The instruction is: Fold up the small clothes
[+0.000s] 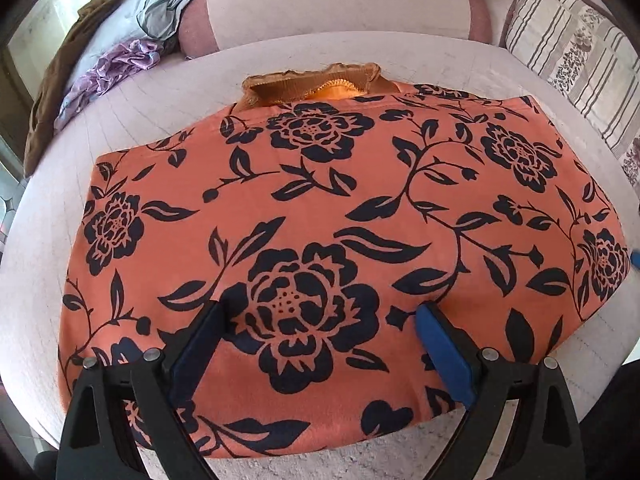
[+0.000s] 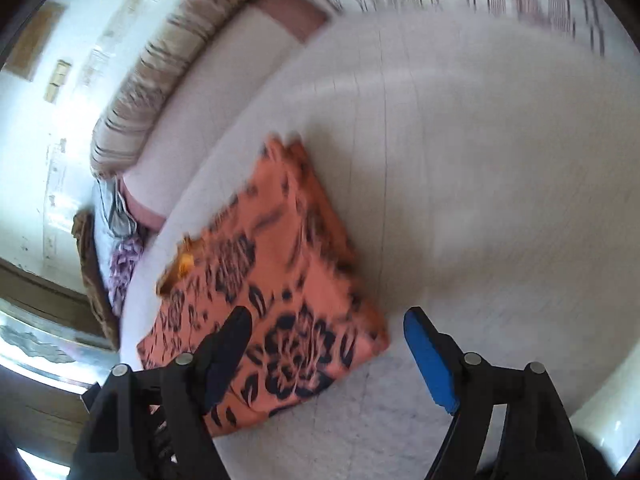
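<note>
Matt orange floral-print cloth garment [image 1: 328, 216], ribbed knit collar [image 1: 312, 84] (slightly fuzzy), pale quilted fabric cushion [image 1: 400, 56], glossy purple satin cloth [image 1: 116, 64]

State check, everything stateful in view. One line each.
Orange floral garment: folded flat on the bed, collar sticking out at the far edge.
Left hand-held gripper: open, over the garment, gripping nothing.
Right hand-held gripper: open, holding nothing, over the garment's corner.
Purple cloth: crumpled, unfolded.
Grey cloth: heaped, unfolded.
</note>
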A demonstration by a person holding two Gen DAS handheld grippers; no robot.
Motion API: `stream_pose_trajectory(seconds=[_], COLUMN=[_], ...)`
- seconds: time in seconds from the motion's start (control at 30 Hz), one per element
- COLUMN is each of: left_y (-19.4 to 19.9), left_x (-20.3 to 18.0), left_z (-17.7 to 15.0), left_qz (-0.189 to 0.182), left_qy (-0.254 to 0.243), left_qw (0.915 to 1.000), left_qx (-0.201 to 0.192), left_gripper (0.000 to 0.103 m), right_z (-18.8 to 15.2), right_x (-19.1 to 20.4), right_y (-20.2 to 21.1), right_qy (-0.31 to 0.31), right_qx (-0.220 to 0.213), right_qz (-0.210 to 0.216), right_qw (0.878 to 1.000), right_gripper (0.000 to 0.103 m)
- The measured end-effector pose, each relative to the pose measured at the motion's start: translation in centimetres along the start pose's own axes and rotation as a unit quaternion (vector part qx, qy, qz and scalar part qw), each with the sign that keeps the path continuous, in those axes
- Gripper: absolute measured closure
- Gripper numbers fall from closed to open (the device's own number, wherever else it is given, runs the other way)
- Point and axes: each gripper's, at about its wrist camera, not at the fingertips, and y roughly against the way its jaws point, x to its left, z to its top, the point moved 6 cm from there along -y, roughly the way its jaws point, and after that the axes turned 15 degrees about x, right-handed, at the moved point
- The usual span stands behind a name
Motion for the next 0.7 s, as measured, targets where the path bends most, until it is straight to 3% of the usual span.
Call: stream_pose_trajectory(seconds=[0.07, 0.2, 0.37, 0.4, 0.43, 0.47, 0.57, 0.7], left_y=[-0.1, 0.0, -0.3, -0.2, -0.2, -0.2, -0.3, -0.4], left_x=[0.1, 0.0, 0.1, 0.2, 0.2, 0.2, 0.2, 0.1], left_z=[0.0, -0.1, 0.0, 0.0, 0.0, 0.0, 0.0, 0.1], left_qz=[-0.005, -0.004, -0.011, -0.013, -0.013, -0.014, -0.016, -0.017], left_qy=[0.001, -0.001, -0.003, -0.002, -0.002, -0.003, -0.005, -0.006], left_qw=[1.0000, 1.0000, 0.9999, 0.9999, 0.9999, 0.9999, 0.9999, 0.9998], left_qx=[0.003, 0.001, 0.003, 0.004, 0.005, 0.004, 0.003, 0.005], left_gripper=[0.007, 0.006, 0.006, 0.005, 0.005, 0.005, 0.004, 0.003], right_z=[1.4, 6.5, 12.4, 13.1, 13.7, 14.0, 14.6, 15.2], right_x=[-0.2, 1.8, 4.5, 4.7, 4.9, 5.3, 6.1, 3.7], right_y=[0.6, -2.1, -8.4, -9.4, -10.6, -11.6, -12.2, -12.3], right_qy=[0.004, 0.044, 0.079, 0.079, 0.083, 0.094, 0.116, 0.019], right_qx=[-0.004, 0.034, 0.085, 0.091, 0.101, 0.114, 0.102, 0.088], right_qz=[0.006, 0.045, 0.011, 0.004, 0.000, -0.008, -0.040, 0.026], right_qw=[1.000, 0.997, 0.993, 0.993, 0.991, 0.989, 0.987, 0.996], right_gripper=[0.022, 0.022, 0.025, 0.028, 0.052, 0.088, 0.088, 0.086])
